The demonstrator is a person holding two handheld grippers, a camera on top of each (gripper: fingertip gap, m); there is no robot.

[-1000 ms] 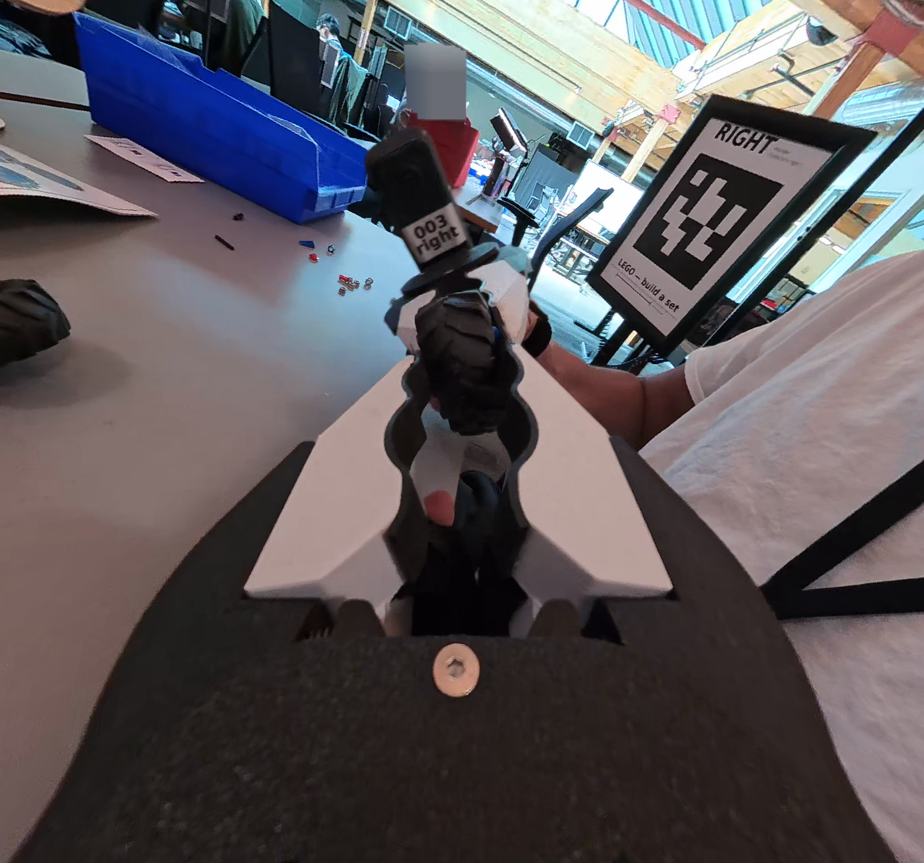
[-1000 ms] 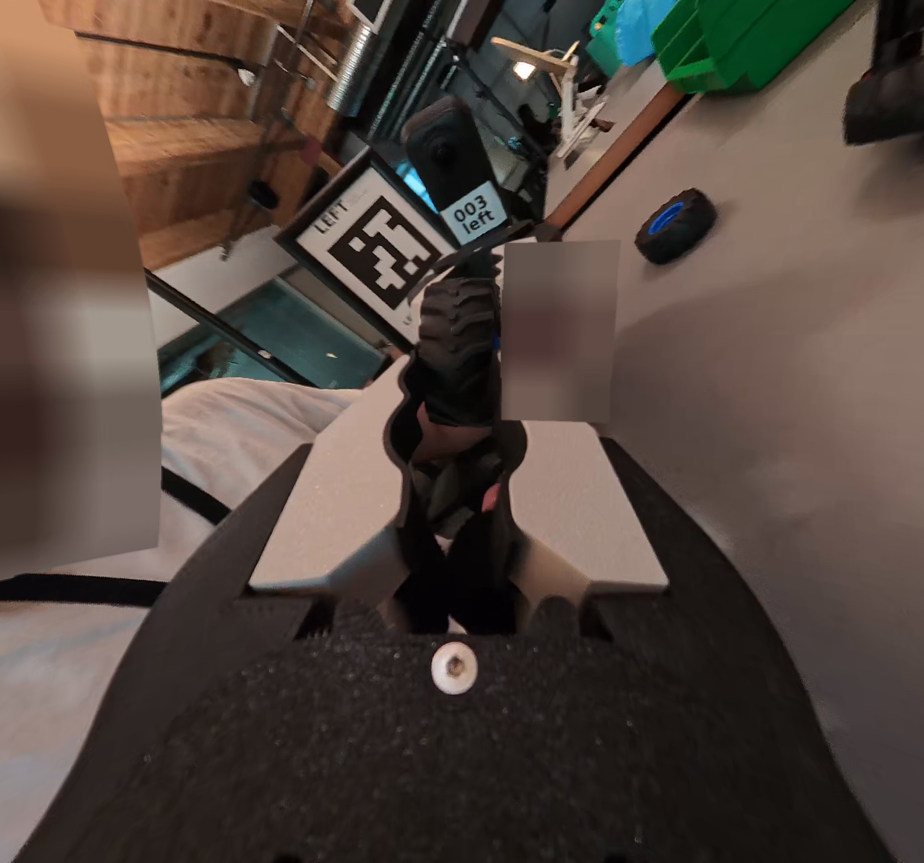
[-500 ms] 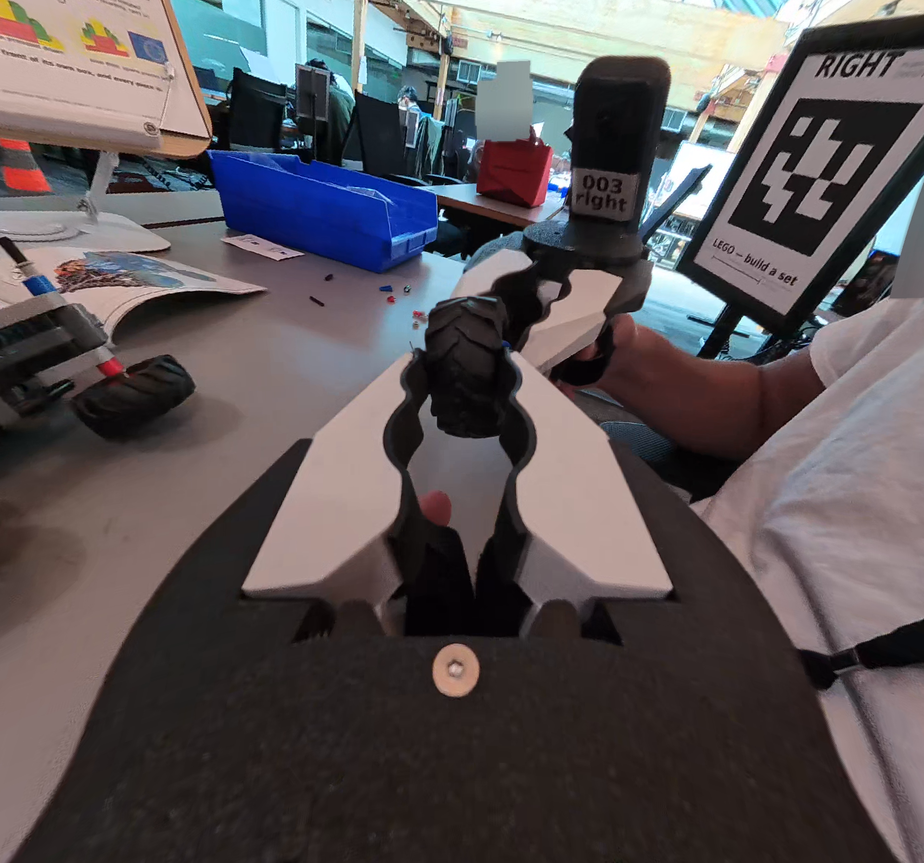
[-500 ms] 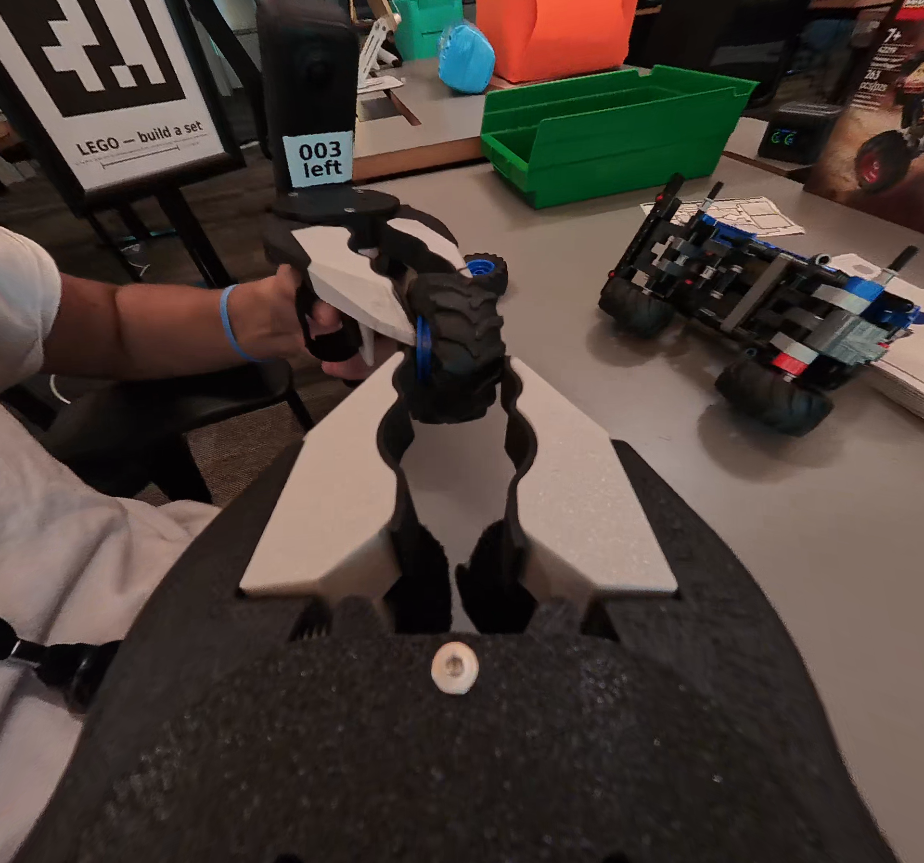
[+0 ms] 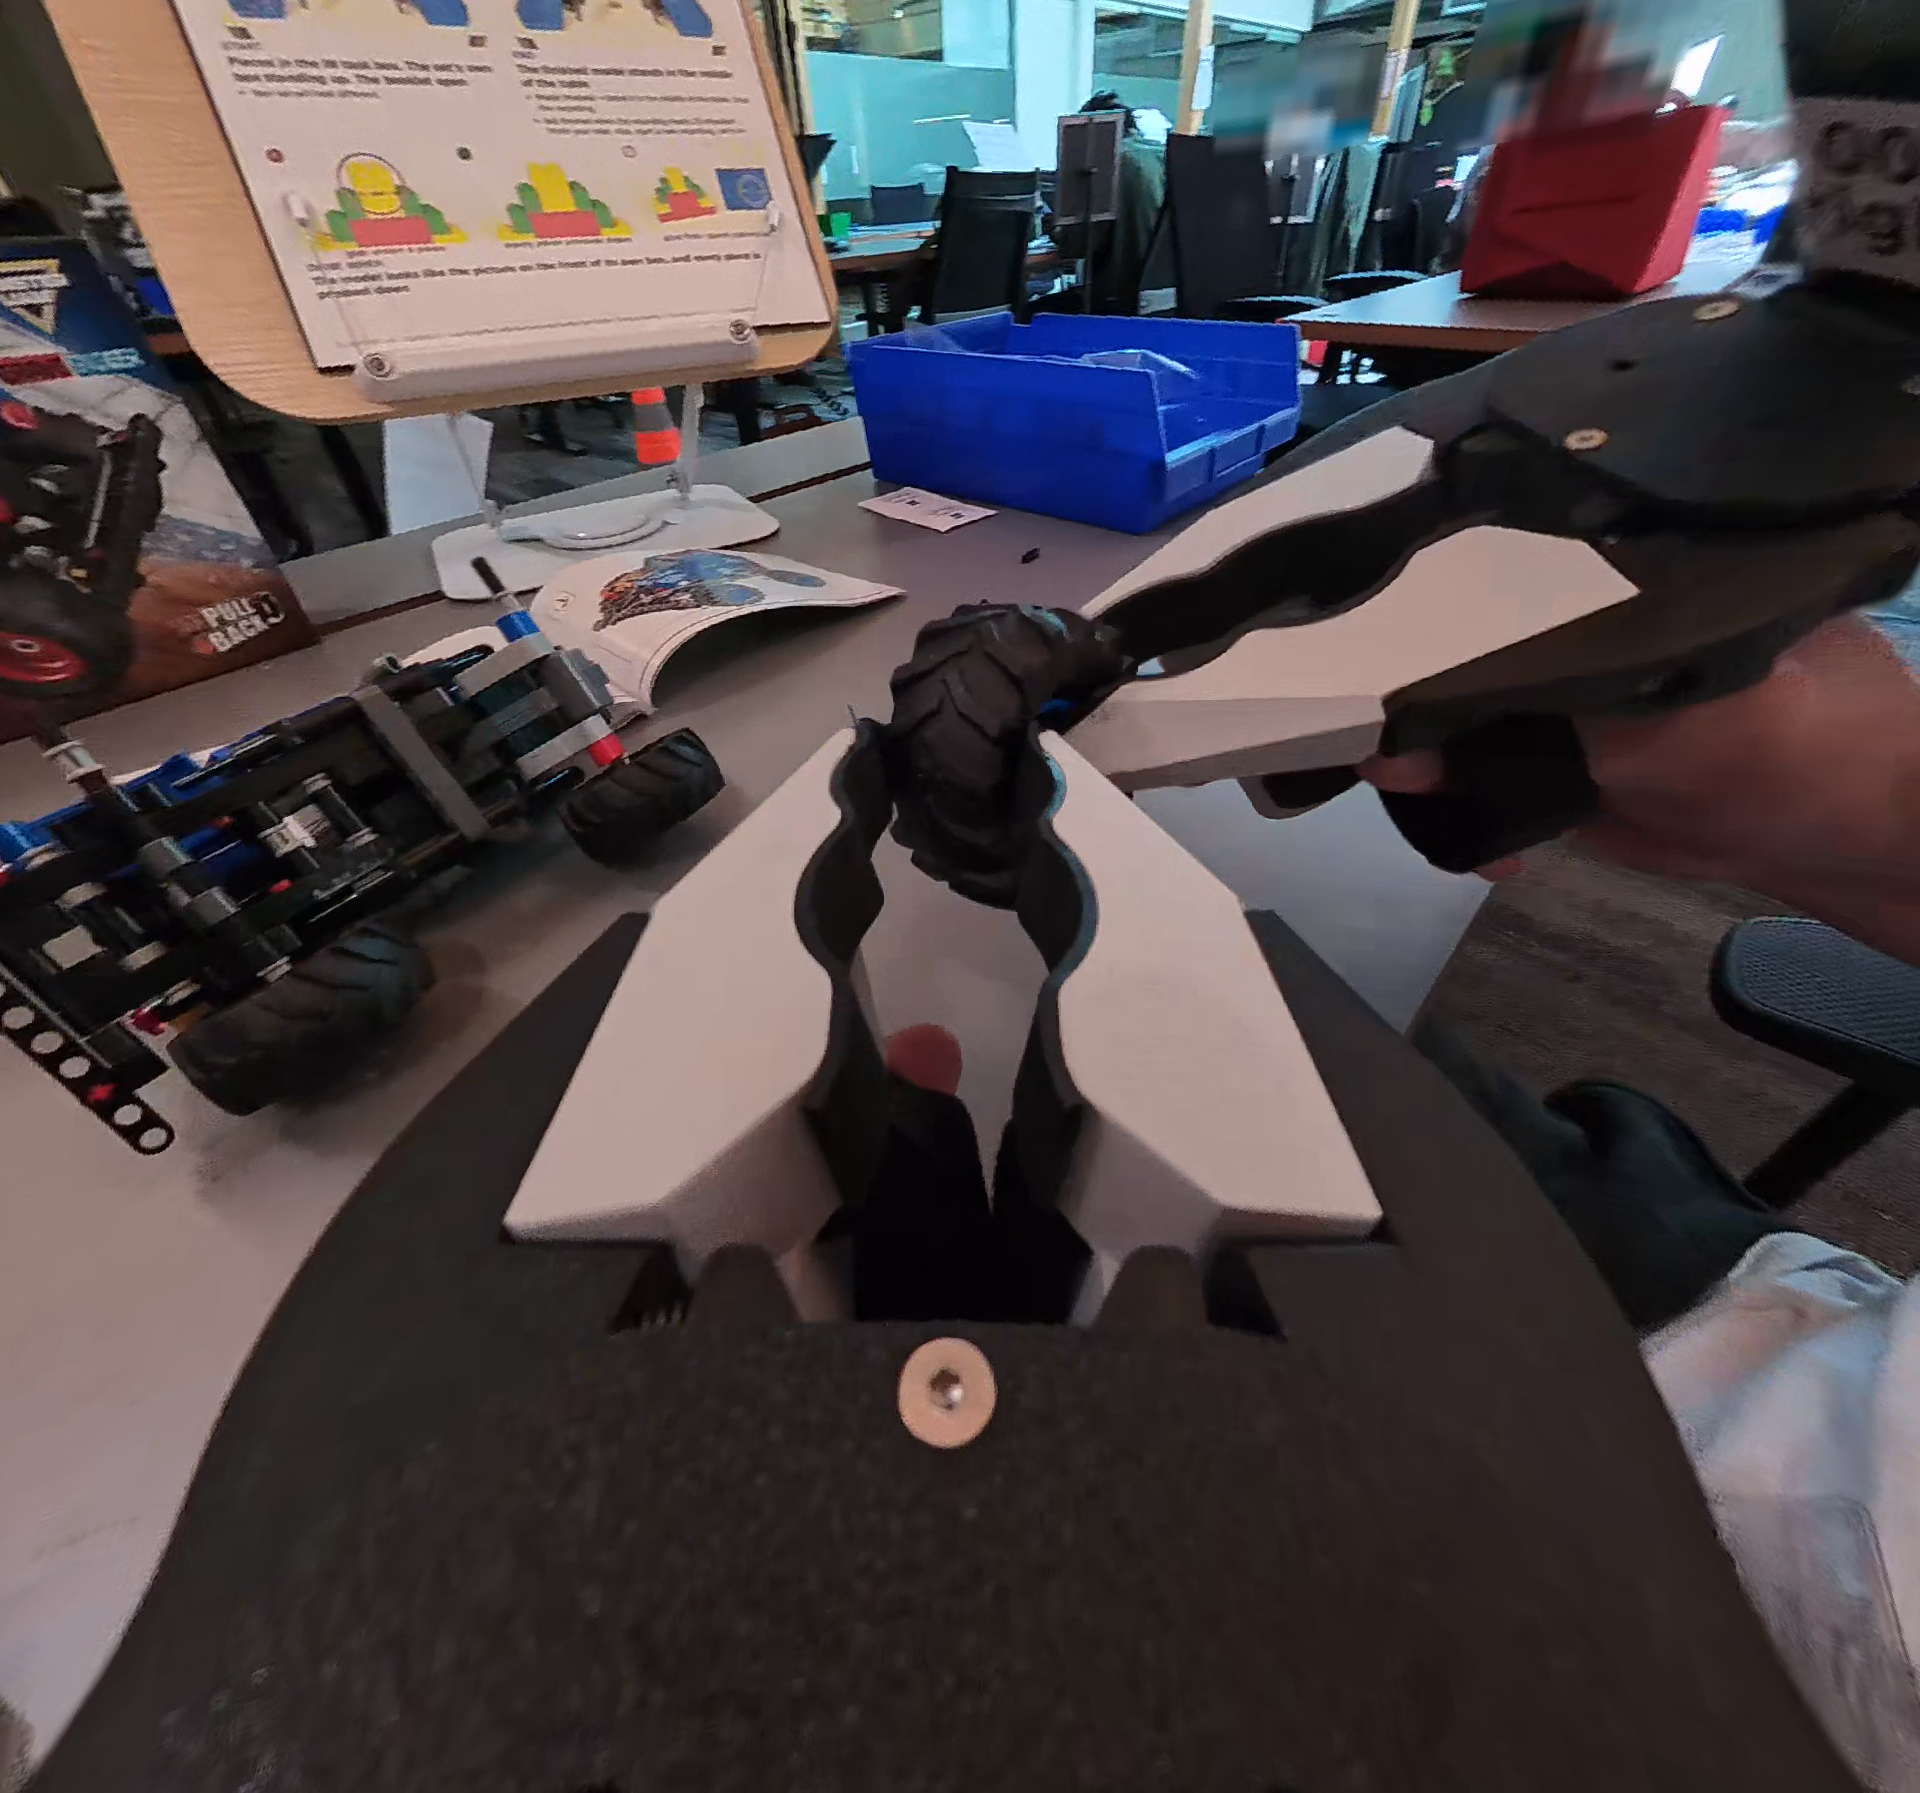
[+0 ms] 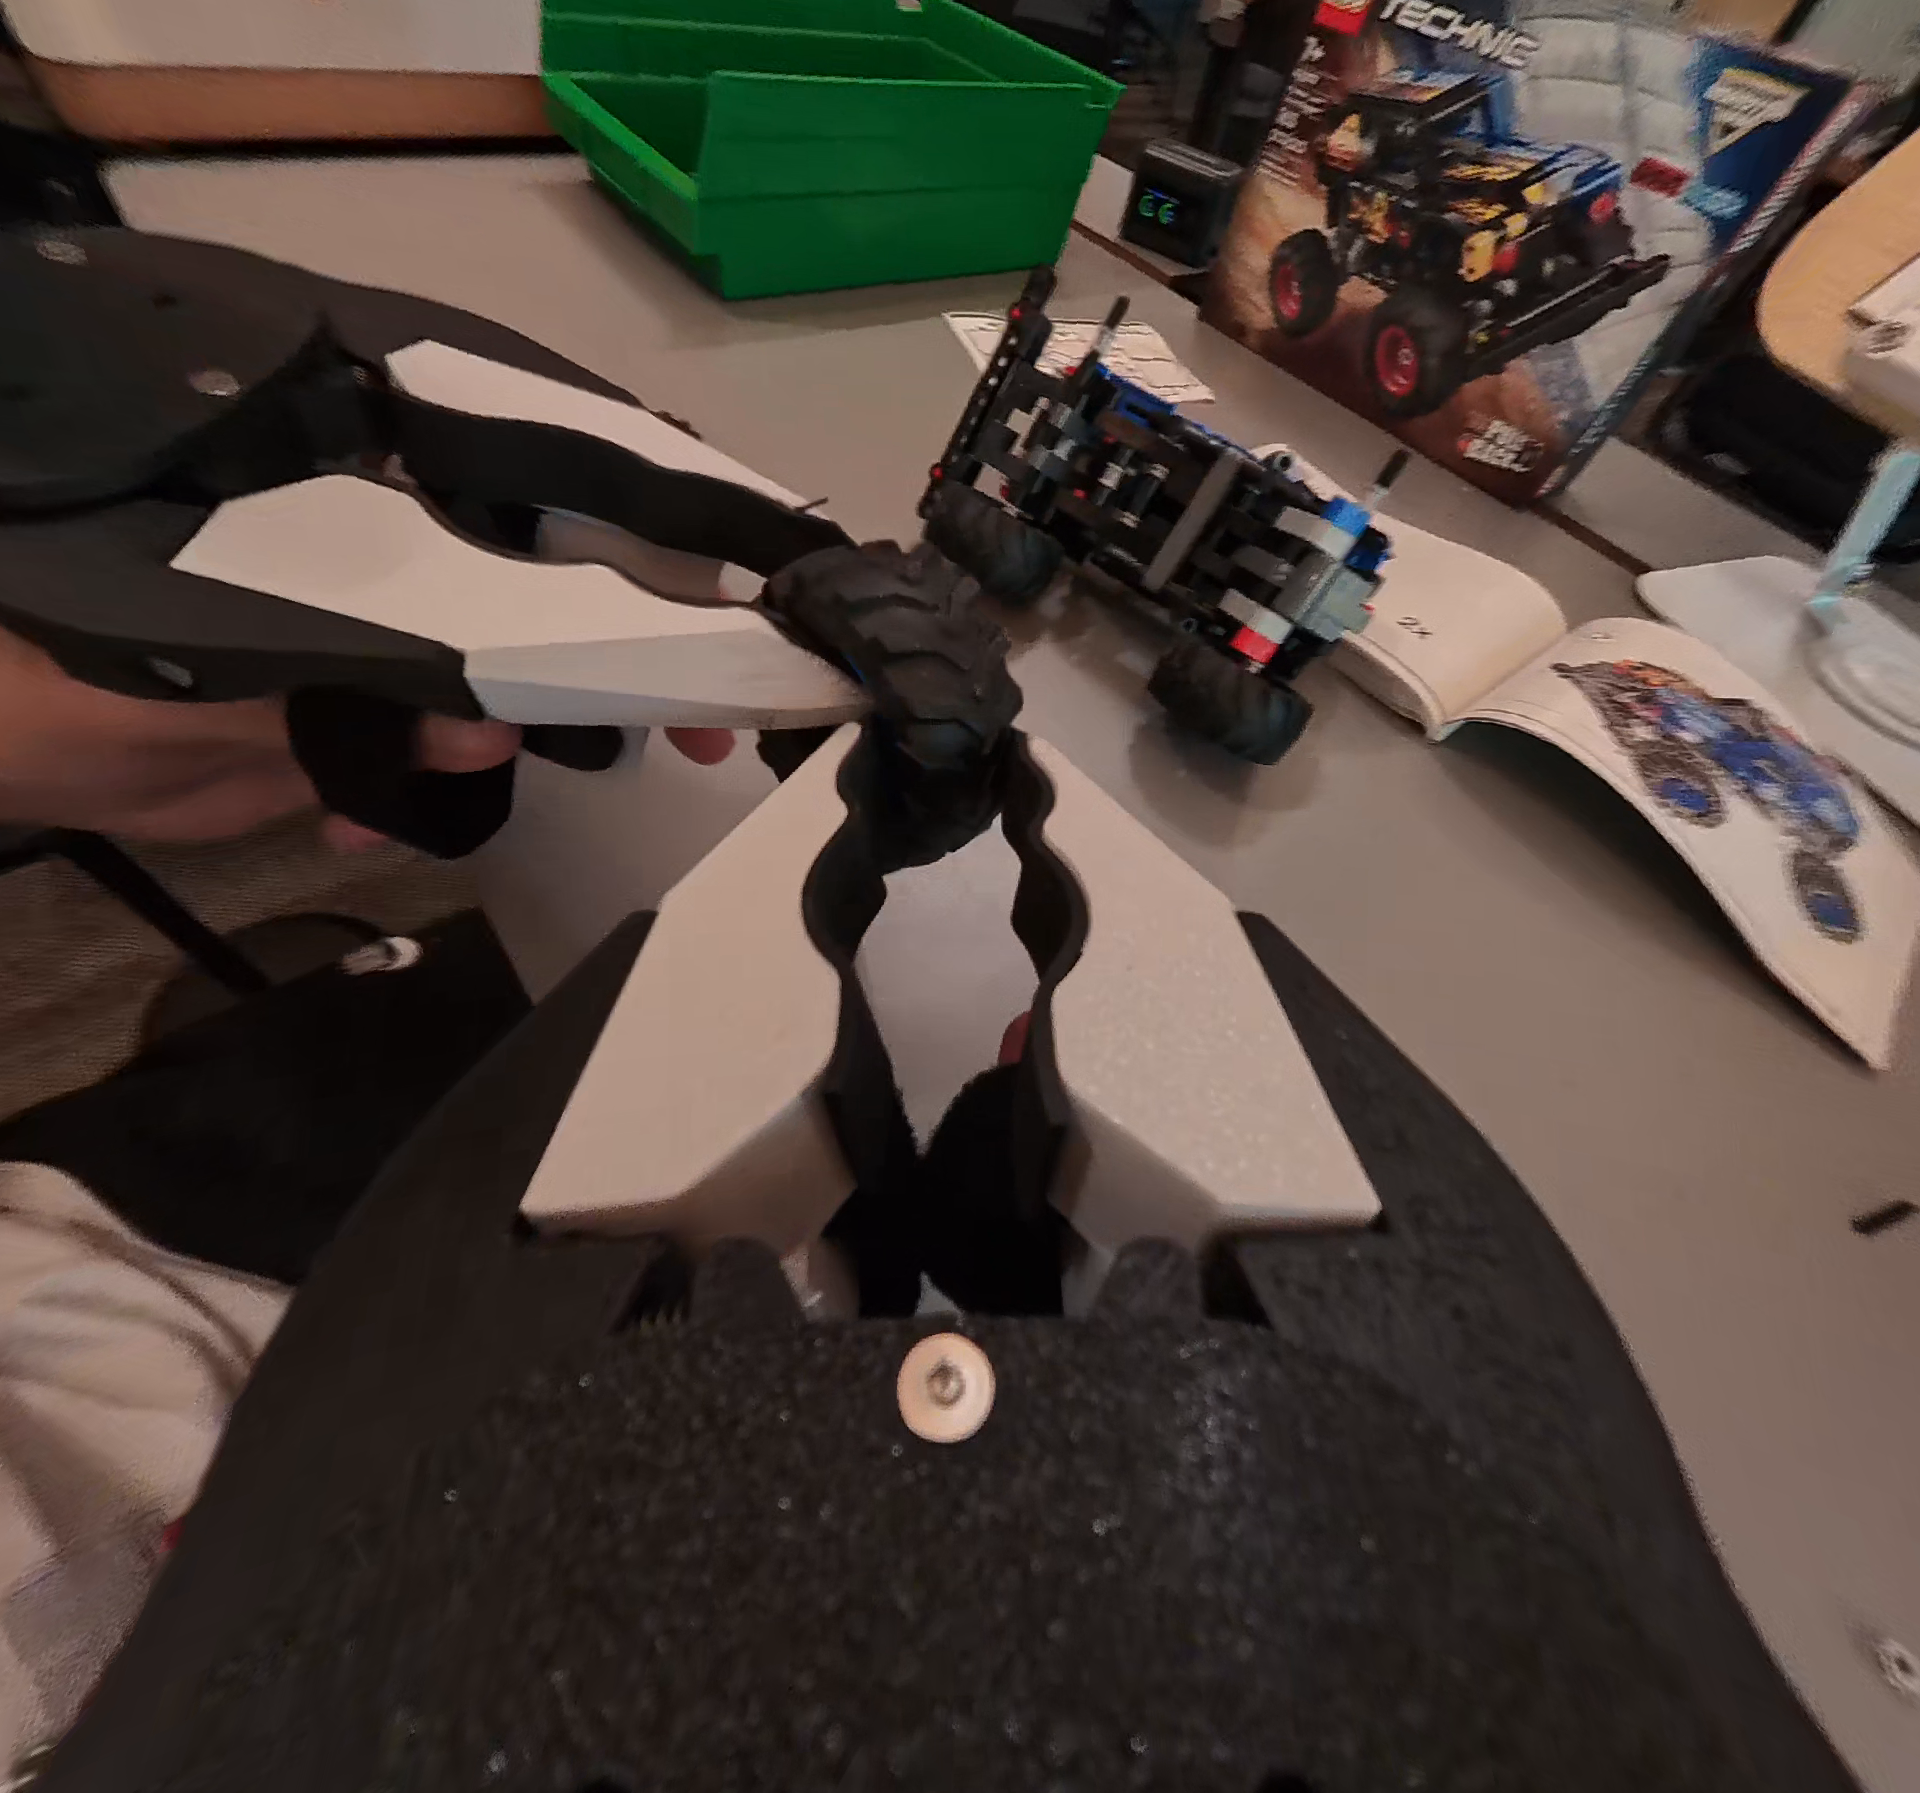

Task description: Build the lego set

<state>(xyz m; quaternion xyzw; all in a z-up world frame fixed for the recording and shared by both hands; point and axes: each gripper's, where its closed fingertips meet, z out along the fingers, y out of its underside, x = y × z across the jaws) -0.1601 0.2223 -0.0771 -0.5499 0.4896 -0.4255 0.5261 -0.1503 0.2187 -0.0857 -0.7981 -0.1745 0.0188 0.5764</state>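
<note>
Both grippers are swung round since the earlier frame, so the partly built black-and-blue truck chassis point(image 5: 312, 839) on the grey table point(image 6: 1455, 912) is now faced. A black knobbly rubber tyre with blue hub point(image 5: 977, 735) is clamped above the table by the left gripper point(image 5: 961, 808) and the right gripper point(image 6: 925, 777), fingertips crossing. Printed writing is carried by the cardboard set box point(image 6: 1538, 216), open instruction booklet point(image 6: 1714, 787) and instruction board point(image 5: 488, 112).
</note>
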